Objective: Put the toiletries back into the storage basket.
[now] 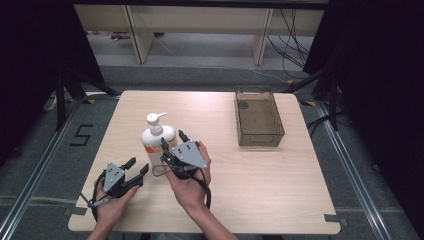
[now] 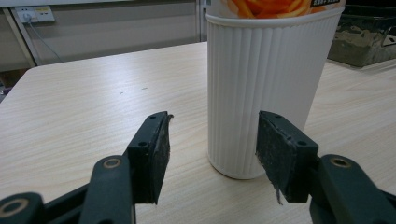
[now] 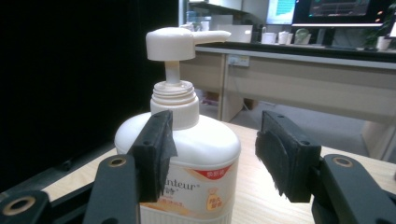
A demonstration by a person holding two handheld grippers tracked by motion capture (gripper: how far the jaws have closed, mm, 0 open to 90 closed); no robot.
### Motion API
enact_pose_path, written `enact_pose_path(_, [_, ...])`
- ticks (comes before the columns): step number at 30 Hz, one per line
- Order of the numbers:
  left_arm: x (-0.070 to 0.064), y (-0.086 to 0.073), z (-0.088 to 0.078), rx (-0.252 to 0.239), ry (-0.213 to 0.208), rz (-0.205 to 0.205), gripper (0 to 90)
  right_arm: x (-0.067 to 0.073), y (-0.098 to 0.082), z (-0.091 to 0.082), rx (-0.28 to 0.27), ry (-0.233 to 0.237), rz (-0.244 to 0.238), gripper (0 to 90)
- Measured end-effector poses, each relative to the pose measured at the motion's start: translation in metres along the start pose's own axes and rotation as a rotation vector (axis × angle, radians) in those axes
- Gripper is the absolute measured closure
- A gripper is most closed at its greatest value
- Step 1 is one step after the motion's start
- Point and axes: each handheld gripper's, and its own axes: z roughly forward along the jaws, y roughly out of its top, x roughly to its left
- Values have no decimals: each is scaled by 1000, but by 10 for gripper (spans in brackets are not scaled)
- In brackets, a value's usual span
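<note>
A white pump bottle (image 1: 156, 136) with an orange label stands upright on the wooden table (image 1: 260, 175), left of centre. My right gripper (image 1: 173, 141) is open, raised beside the bottle's right side at shoulder height; in the right gripper view the bottle (image 3: 187, 154) stands just beyond the jaws, nearer the left one. My left gripper (image 1: 138, 166) is open low over the table, pointing at the bottle's base. Its ribbed lower part (image 2: 261, 88) rises just past the spread jaws in the left gripper view, apart from both pads.
A clear brownish plastic bin (image 1: 258, 117) sits at the table's back right, seemingly empty; its corner (image 2: 364, 42) appears beyond the bottle. Desks and cables lie on the floor past the far edge. Bare tabletop stretches to the right and front.
</note>
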Motion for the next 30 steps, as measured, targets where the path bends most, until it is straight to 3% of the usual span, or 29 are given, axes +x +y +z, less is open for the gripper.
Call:
enact_pose_path(1, [0, 0, 0, -2, 0, -1, 437, 3, -1, 0, 5, -31, 3, 459])
enact_pose_path(5, [1, 0, -1, -7, -3, -11, 431, 11, -1, 3, -38, -46, -11, 459])
enact_pose_path(9, [1, -1, 0, -16, -10, -14, 426, 23, 1, 5, -40, -71, 2, 458])
enact_pose_path(10, [2, -1, 0, -14, -7, -17, 425, 24, 2, 6, -40, -74, -17, 457])
enact_pose_path(12, [2, 0, 0, -14, -7, -15, 424, 25, 4, 8, -49, -73, -40, 457])
enact_pose_path(13, [1, 0, 0, -7, -3, -15, 423, 30, 6, 10, -45, -73, -12, 456])
enact_pose_path(15, [1, 0, 0, -12, -6, -12, 422, 33, 9, 12, -34, -76, -10, 455])
enact_pose_path(16, [1, 0, 0, -9, -5, -12, 422, 33, 9, 14, -57, -73, -26, 454])
enact_pose_path(22, [0, 0, 1, -10, -7, -7, 419, 35, 16, 20, -49, -55, -49, 452])
enact_pose_path(30, [0, 0, 0, -4, -5, -4, 418, 35, 20, 28, -32, -56, -30, 452])
